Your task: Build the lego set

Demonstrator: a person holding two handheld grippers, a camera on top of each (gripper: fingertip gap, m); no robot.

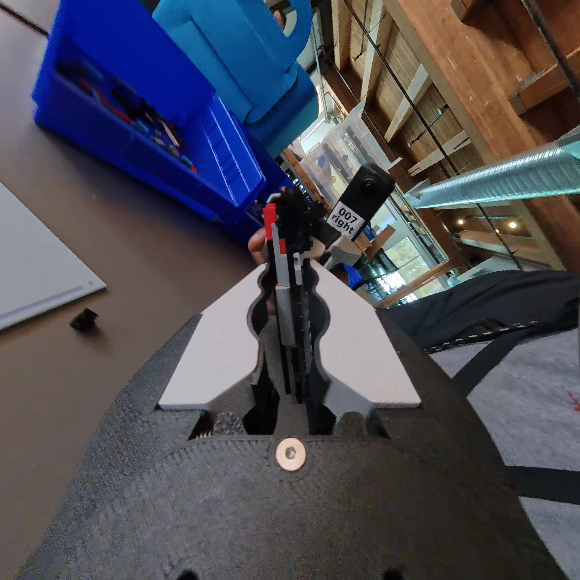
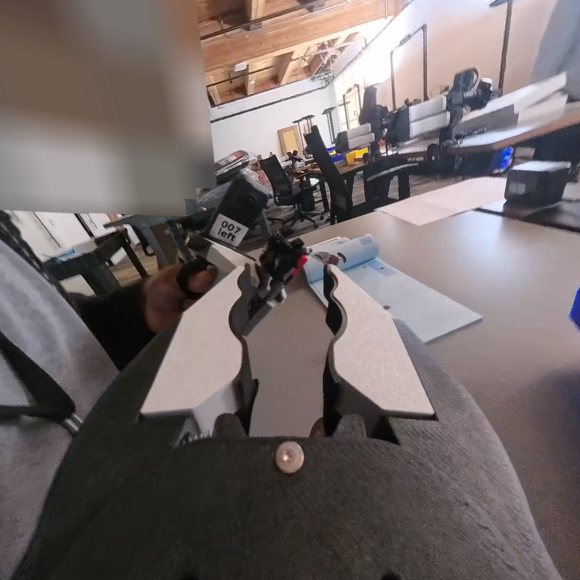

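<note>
My left gripper (image 1: 287, 266) is shut on a lego assembly (image 1: 284, 282) of black, grey and red pieces, which runs along its fingers and sticks out past the tips. My right gripper (image 2: 285, 270) is open, its two fingers on either side of the far end of the assembly (image 2: 279, 262), which lies close to its left finger. The right gripper (image 1: 296, 226) also shows in the left wrist view, at the assembly's tip. A loose black lego piece (image 1: 84, 318) lies on the brown table (image 1: 141, 251).
A blue bin (image 1: 131, 125) with several lego parts stands on the table beyond the assembly. A white sheet (image 1: 37, 257) lies at the left. A light blue instruction booklet (image 2: 386, 288) lies open ahead of the right gripper. A black box (image 2: 536, 185) stands far right. My left and right fingertips are right by each other.
</note>
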